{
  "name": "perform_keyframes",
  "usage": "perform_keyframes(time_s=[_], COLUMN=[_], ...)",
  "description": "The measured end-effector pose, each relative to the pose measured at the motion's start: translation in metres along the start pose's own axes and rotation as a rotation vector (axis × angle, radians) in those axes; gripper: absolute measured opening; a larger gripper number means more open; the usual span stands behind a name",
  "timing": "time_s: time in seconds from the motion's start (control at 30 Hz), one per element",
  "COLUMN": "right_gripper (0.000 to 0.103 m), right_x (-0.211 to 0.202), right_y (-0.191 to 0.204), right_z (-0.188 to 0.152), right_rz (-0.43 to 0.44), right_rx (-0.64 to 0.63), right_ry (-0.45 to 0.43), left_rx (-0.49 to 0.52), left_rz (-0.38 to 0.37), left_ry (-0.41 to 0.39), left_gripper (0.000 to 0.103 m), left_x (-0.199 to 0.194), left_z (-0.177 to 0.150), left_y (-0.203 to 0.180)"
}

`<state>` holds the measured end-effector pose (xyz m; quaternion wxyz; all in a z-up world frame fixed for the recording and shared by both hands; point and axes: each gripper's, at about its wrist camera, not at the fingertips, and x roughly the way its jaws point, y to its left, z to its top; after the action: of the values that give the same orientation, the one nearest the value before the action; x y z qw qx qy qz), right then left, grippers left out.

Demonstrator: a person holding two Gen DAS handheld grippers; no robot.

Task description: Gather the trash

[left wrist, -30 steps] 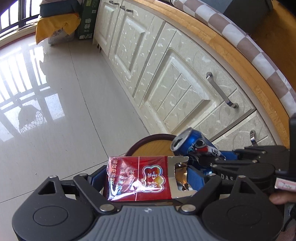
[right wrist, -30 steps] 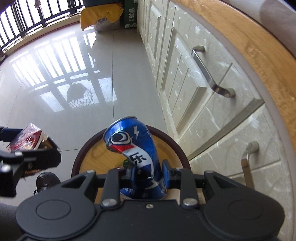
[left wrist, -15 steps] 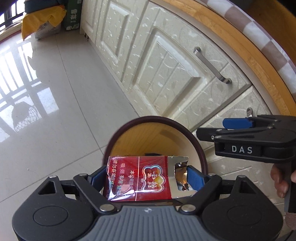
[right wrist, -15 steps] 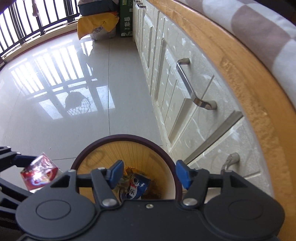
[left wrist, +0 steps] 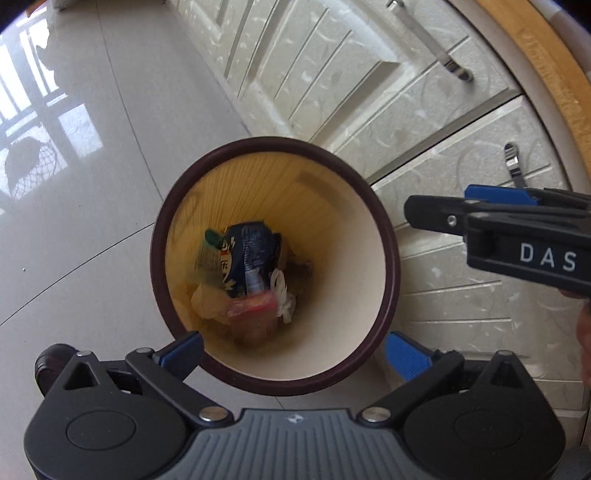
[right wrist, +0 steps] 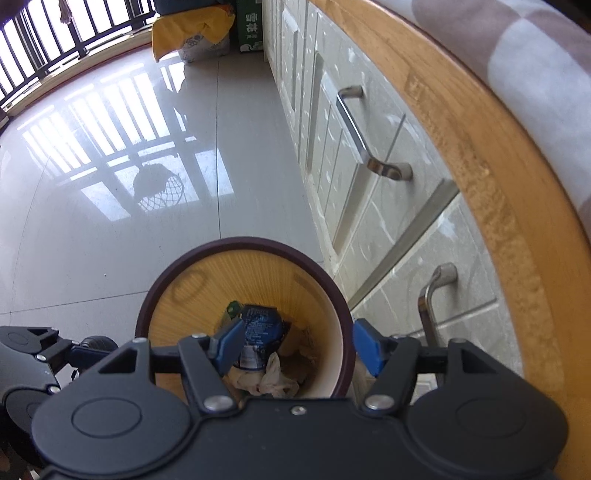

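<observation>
A round trash bin with a dark brown rim (left wrist: 388, 236) (right wrist: 334, 291) stands on the floor beside the cabinet. Inside lie a crushed blue soda can (left wrist: 251, 258) (right wrist: 260, 325), a red cigarette pack (left wrist: 255, 306), white tissue (left wrist: 282, 295) (right wrist: 273, 376) and other scraps. My left gripper (left wrist: 293, 350) is open and empty right above the bin's near rim. My right gripper (right wrist: 295, 345) is open and empty above the bin; it shows side-on in the left wrist view (left wrist: 491, 218).
A cream cabinet with metal handles (right wrist: 365, 136) (left wrist: 432, 44) runs along the right under a wooden counter edge (right wrist: 476, 155). Glossy tiled floor (right wrist: 110, 206) spreads left. A yellow cloth bundle (right wrist: 192, 26) and a green box (right wrist: 249, 26) stand far back. A small black wheel (left wrist: 51, 365) sits by the bin.
My left gripper opened and the red cigarette pack fell into the bin. Earlier, my right gripper opened and dropped the blue can in. Both grippers now hang open over the bin.
</observation>
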<state>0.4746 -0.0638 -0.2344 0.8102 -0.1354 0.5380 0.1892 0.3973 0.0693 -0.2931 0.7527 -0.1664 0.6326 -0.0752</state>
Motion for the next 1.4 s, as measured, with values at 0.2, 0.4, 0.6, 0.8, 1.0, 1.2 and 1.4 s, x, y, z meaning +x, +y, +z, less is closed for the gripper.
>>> perform_keyframes(time_s=[0.2,0.4,0.6,0.8,1.0,1.2,1.4], right_gripper=[0.066,0.068,0.074,0.085,0.097,0.103,0.103], right_x=[0.004,0.004,-0.004,-0.021,-0.050,-0.096,-0.149], right_y=[-0.001,0.003,0.005,0.003,0.004,0.015,0.018], right_z=[-0.004,-0.007,-0.011,-0.018,-0.030,-0.038,-0.051], right_rz=[0.000,0.000,-0.006,-0.017,0.033,0.031,0.033], right_rx=[0.001,0.000,-0.003,0.009,0.037,0.048,0.099], right_ry=[0.025,0.036,0.019,-0.015,-0.043,-0.119,-0.209], left_rx=[0.022,0.041,0.036,0.042,0.065,0.037,0.044], left_rz=[0.020,0.038,0.068,0.094,0.151,0.158,0.156], left_ry=[-0.011,-0.020,-0.045,-0.076,-0.108,-0.178,-0.265], left_gripper=[0.103,0.103,0.103,0.103,0.103,0.103,0.103], left_x=[-0.005,-0.012,-0.022,-0.038,-0.060,-0.098,-0.143], left_z=[0.000,-0.001,-0.004,-0.009,-0.024,-0.041,-0.058], left_y=[0.000,0.000,0.005,0.002,0.001,0.004,-0.006])
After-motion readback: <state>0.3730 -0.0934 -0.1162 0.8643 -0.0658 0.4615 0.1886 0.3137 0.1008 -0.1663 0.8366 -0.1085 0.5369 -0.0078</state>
